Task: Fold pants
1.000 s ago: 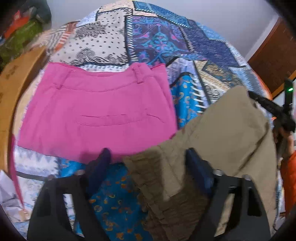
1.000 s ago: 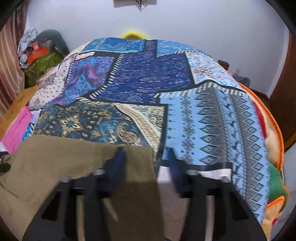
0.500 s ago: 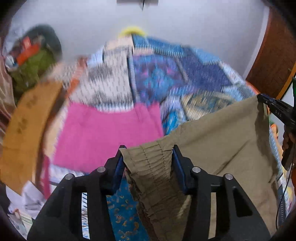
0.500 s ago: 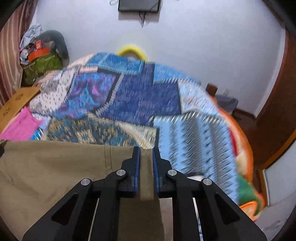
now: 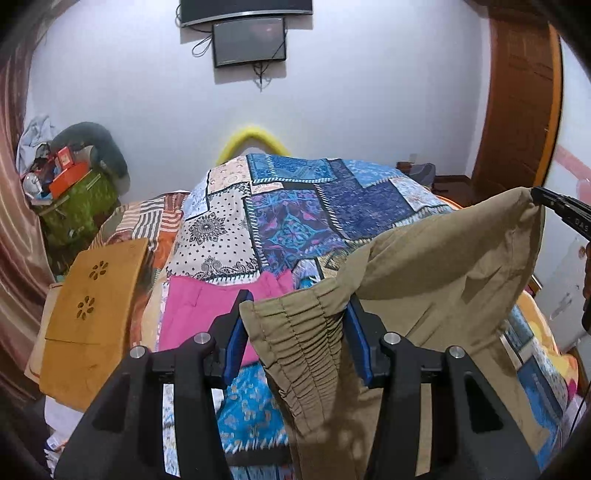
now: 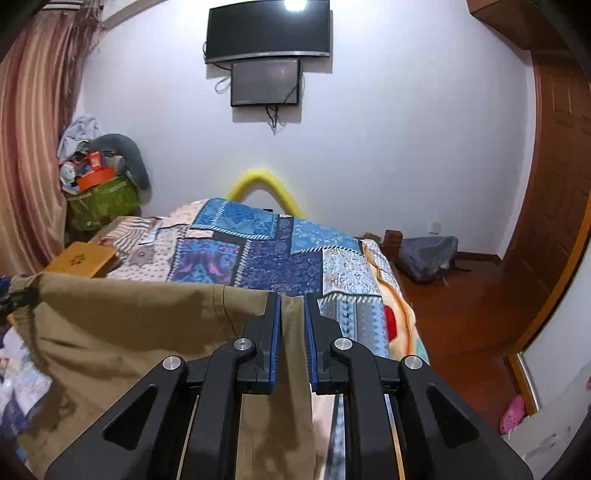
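Our left tongs clamp the pants' gathered waistband; our right tongs pinch the other corner above the bed.

A home bedroom: bed under a patchwork bedspread, wall-mounted television, curtain, wooden door, clutter heaped in the corner.

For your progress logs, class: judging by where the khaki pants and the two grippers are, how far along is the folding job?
Done: the pink garment lies flat on the patchwork bedspread. In hand: the khaki pants hang off the bed, the left gripper clamped on the gathered waistband, the right gripper pinching the other edge. Left: no crease shows yet, so laying them down and every fold remain.
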Tool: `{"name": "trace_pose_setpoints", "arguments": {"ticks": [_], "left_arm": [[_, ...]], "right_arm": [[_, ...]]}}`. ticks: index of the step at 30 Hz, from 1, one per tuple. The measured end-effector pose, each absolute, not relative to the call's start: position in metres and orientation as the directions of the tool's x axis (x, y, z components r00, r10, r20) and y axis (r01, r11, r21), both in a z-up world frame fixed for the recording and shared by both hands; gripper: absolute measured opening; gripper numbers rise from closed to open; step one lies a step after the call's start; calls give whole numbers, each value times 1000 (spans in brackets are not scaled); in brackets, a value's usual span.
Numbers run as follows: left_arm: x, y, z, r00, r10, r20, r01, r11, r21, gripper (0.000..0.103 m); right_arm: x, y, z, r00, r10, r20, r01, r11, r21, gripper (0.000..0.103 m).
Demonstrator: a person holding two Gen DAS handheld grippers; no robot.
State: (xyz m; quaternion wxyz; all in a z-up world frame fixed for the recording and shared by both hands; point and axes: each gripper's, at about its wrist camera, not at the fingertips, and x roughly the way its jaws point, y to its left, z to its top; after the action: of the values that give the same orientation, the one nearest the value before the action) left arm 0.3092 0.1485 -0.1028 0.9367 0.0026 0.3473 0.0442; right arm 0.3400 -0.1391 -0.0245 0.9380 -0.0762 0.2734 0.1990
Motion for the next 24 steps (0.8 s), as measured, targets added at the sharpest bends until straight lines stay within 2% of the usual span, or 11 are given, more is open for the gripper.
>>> {"name": "trace_pose_setpoints", "arguments": {"ticks": [12,24], "left_arm": [[216,127,-135,731,14,-683,34,998,56,50],[144,113,-204,625,7,-780,55,997,53,52]], "right_arm": [[238,-178,-45,698,399,-595,-479,877,27,11],[157,-199,-130,563,377,-735,-463,881,97,12]]}}
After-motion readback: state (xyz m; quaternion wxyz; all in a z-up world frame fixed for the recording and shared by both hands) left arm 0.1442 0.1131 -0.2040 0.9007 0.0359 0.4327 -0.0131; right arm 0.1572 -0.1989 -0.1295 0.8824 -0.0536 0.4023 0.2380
